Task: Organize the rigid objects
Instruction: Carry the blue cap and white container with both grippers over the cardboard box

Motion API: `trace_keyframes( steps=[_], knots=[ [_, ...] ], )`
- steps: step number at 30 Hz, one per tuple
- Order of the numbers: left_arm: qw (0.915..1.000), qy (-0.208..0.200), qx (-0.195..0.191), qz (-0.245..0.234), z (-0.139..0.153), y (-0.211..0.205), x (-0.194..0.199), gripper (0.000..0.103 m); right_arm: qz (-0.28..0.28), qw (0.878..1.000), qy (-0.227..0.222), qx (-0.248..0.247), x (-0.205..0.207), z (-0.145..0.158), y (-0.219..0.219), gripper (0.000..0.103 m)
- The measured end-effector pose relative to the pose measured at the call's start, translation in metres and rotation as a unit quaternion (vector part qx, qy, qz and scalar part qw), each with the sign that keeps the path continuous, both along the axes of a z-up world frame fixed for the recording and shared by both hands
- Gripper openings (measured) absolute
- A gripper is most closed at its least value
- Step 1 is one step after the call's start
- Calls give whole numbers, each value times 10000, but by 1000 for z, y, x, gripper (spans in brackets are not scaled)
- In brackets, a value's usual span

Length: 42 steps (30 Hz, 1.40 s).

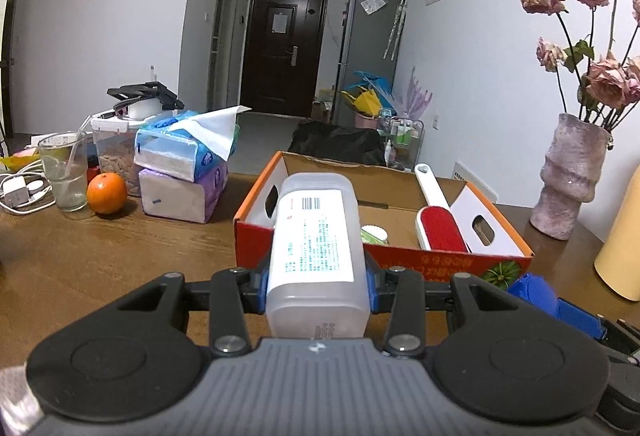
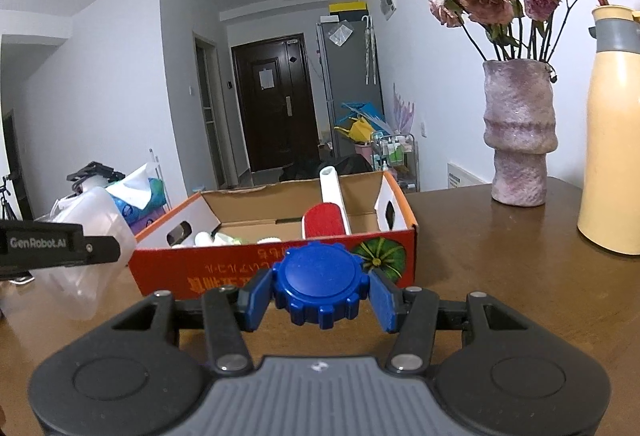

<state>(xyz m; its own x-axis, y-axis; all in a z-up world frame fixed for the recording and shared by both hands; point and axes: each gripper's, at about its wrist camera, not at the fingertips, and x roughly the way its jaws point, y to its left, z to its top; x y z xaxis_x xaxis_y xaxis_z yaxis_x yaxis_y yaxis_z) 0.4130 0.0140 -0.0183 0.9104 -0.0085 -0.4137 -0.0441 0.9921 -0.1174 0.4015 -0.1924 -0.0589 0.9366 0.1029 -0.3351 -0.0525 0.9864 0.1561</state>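
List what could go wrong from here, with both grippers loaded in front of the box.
1. The left gripper clamps the clear container near one end only, so it may tip or slip on the way into the box.
2. The lint brush leans against the box's near wall, and a dropped container might knock it.
3. The right gripper holds the blue lid close beside the left gripper, so they could collide.

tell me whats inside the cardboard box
A red lint brush leans on the cardboard box back wall, with small white and green items low left; the near wall hides the floor.
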Motion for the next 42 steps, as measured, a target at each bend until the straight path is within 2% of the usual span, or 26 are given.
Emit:
trace_keyframes(
  steps=[22, 42],
  knots=[
    [9999, -134, -9, 53, 4, -7, 66, 42, 5, 9998, -162, 151, 63, 11, 4, 52],
    [9995, -224, 195, 55, 4, -9, 122, 42, 171, 9996, -235, 1, 126, 12, 17, 52]
  ],
)
